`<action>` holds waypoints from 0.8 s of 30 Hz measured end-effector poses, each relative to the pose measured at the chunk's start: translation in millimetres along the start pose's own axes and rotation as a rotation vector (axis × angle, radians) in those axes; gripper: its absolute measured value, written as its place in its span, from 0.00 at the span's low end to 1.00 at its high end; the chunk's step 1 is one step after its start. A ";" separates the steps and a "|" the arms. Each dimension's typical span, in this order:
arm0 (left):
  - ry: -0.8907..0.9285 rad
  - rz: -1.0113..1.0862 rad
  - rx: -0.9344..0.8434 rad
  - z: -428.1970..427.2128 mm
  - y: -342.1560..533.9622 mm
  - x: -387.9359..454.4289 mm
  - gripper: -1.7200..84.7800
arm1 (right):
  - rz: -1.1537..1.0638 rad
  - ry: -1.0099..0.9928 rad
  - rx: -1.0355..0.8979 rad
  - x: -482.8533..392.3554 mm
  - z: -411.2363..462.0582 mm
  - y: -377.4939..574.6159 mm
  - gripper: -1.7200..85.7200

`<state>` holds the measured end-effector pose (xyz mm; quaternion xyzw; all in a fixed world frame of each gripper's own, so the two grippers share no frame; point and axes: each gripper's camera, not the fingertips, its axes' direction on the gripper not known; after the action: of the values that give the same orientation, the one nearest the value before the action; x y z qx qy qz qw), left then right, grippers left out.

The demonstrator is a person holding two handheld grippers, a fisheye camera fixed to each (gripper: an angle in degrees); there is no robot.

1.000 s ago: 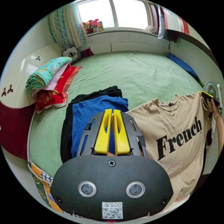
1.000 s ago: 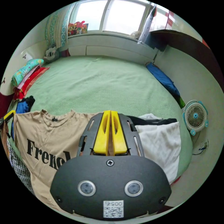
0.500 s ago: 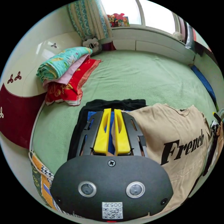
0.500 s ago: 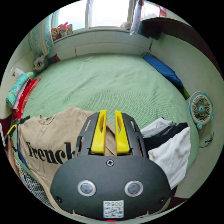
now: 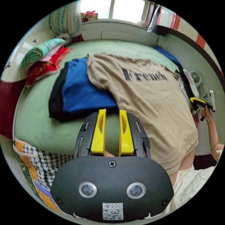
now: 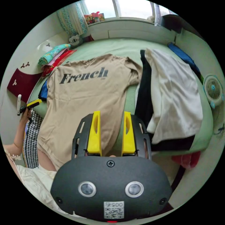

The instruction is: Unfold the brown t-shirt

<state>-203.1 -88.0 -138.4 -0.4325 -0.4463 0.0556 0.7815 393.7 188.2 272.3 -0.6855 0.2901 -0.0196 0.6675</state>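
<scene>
The brown t-shirt [image 6: 89,93] is lying spread out flat on the green bed [image 5: 35,121], print side up, its hem hanging over the bed's near edge. One sleeve is overlapping the blue garment [image 5: 82,93] stacked on a black one [image 5: 55,103]; the other sleeve is sitting just beside the white garment [image 6: 173,93]. The left gripper [image 5: 112,131] is hovering above the near edge with its yellow fingers [image 5: 99,133] parted and gripping nothing. The right gripper [image 6: 110,132] is also hanging over the near edge, fingers [image 6: 95,133] spread wide, empty. Folded bedding [image 5: 42,58] is sitting at the far corner
</scene>
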 end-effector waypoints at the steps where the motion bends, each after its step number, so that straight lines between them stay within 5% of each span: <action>1: 0.054 -0.006 -0.031 11.8 17.0 8.1 0.12 | 0.024 0.003 -0.030 -1.4 5.9 19.7 0.15; 8: -0.110 -0.021 -0.061 43.9 51.9 48.7 0.11 | 0.127 0.197 -0.049 -17.9 43.9 66.3 0.03; 12: -0.055 -0.085 -0.147 44.8 60.6 49.1 0.03 | 0.136 0.229 -0.061 -16.5 40.4 76.3 0.00; 19: -0.048 -0.127 -0.105 20.5 94.9 45.2 0.01 | 0.326 0.089 -0.114 18.5 38.8 114.3 0.00; 24: -0.072 -0.123 0.019 -25.8 106.6 60.0 0.01 | 0.346 0.085 0.067 -1.2 -6.5 136.1 0.01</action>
<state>-116.3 -9.8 -182.7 -0.3947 -0.4993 0.0274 0.7708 339.5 190.9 147.3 -0.6013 0.4308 0.0570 0.6705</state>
